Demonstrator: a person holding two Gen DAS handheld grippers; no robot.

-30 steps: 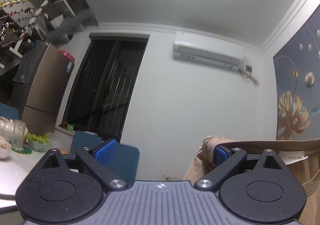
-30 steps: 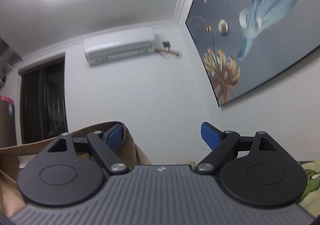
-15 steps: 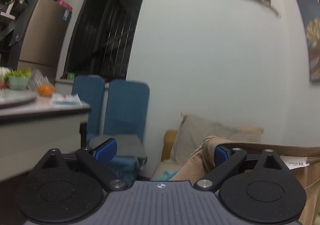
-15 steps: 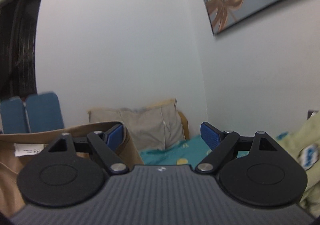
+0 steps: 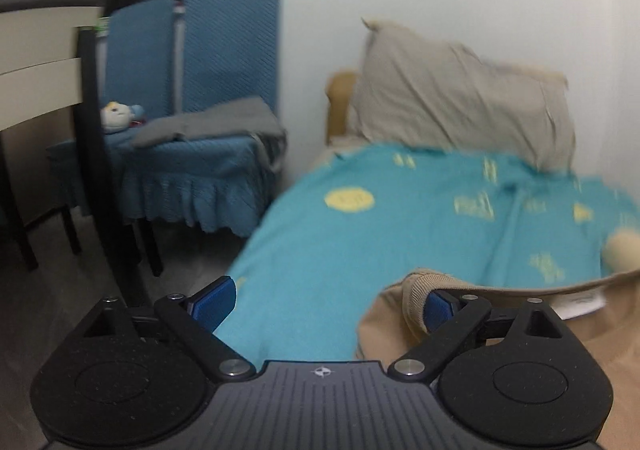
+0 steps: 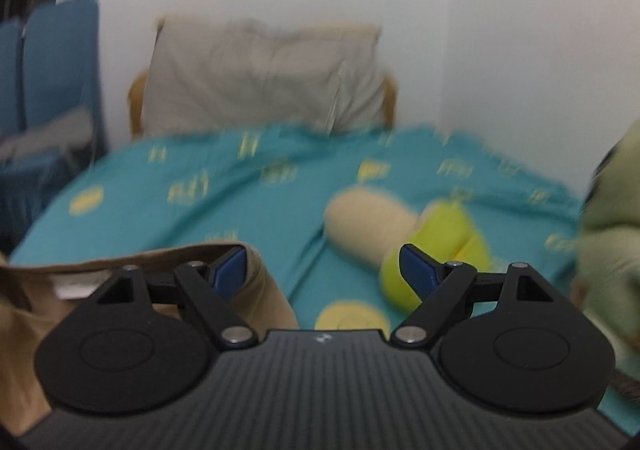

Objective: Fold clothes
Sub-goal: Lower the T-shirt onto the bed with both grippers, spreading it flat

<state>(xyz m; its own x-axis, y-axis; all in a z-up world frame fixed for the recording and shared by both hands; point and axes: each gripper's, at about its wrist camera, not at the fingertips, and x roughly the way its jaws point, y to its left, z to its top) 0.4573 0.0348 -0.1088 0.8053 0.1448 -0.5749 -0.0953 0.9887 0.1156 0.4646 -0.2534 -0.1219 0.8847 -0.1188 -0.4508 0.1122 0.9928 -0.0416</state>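
A tan shirt (image 5: 592, 342) with a white label at its neck hangs stretched between my two grippers, above the bed. My left gripper (image 5: 326, 302) is open, and the shirt's ribbed edge is hooked over its right finger (image 5: 438, 306). My right gripper (image 6: 324, 268) is open too, with the shirt (image 6: 268, 290) draped over its left finger (image 6: 230, 270). Nothing lies between either pair of fingers. The rest of the shirt is hidden below the grippers.
A bed with a teal sheet (image 5: 400, 234) and a beige pillow (image 5: 460, 90) lies ahead. A yellow-green plush (image 6: 440, 238), a beige roll (image 6: 366, 220) and pale green fabric (image 6: 608, 242) sit on its right. Blue chairs (image 5: 200, 98) and a table (image 5: 36, 50) stand left.
Both grippers have tipped down from the ceiling and wall towards the bed. The tan shirt stays hooked on the same inner fingers, and both grippers stay open.
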